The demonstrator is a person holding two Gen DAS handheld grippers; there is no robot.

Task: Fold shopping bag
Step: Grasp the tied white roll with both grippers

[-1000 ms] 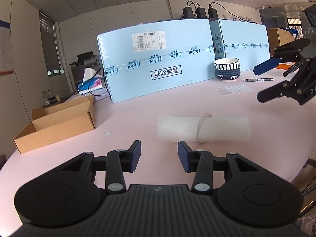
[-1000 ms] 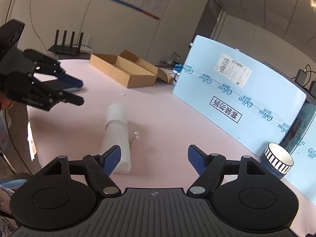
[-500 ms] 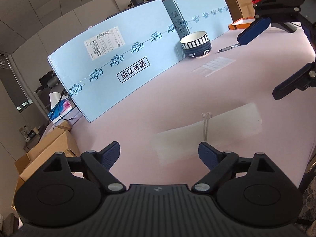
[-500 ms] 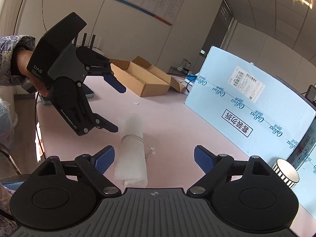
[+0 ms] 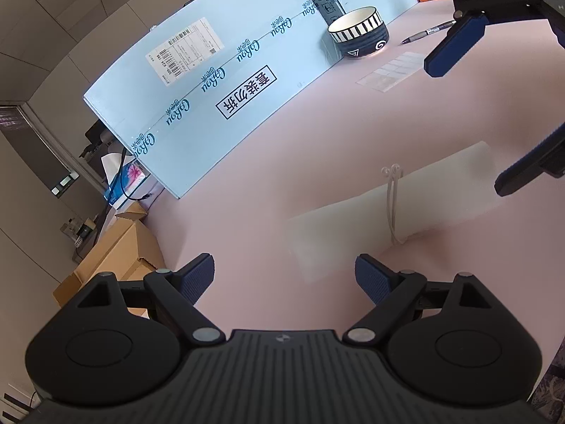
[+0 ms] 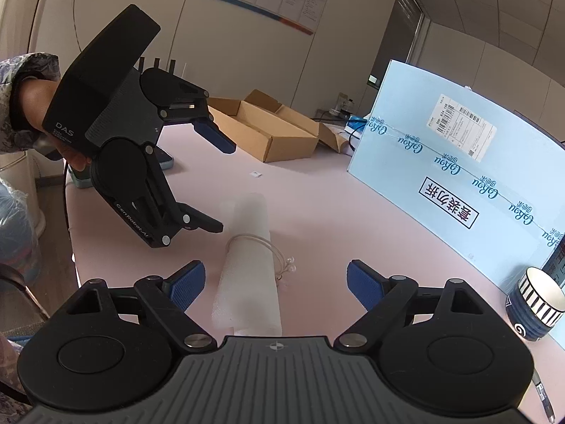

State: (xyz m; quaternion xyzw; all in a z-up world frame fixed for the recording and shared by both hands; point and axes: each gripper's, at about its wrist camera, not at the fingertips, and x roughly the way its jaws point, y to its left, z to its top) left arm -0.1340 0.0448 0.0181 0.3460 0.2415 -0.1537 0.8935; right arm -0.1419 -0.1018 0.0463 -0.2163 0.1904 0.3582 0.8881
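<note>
The shopping bag (image 5: 353, 226) is a white roll lying on the pink table (image 5: 317, 134), bound round its middle by a thin string loop (image 5: 391, 208). My left gripper (image 5: 284, 268) is open just short of the roll's near end, nothing between its blue pads. In the right wrist view the bag (image 6: 247, 275) runs away from my open right gripper (image 6: 275, 275), its near end between the jaws and untouched. The left gripper (image 6: 222, 183) hovers open, rolled on its side, above the roll's far end. The right gripper (image 5: 494, 113) shows open at the right edge.
A long light-blue board (image 5: 212, 88) stands along the table's back. A striped bowl (image 5: 360, 35), a pen (image 5: 427, 31) and a clear label sheet (image 5: 392, 70) lie beyond the bag. An open cardboard box (image 6: 268, 134) sits at the table's far corner. A hand and patterned sleeve (image 6: 24, 106) hold the left gripper.
The left gripper's jaws spread from narrow to wide, and it rolled and shifted toward the roll's end. The right gripper's jaws widened a little. The bag stayed put.
</note>
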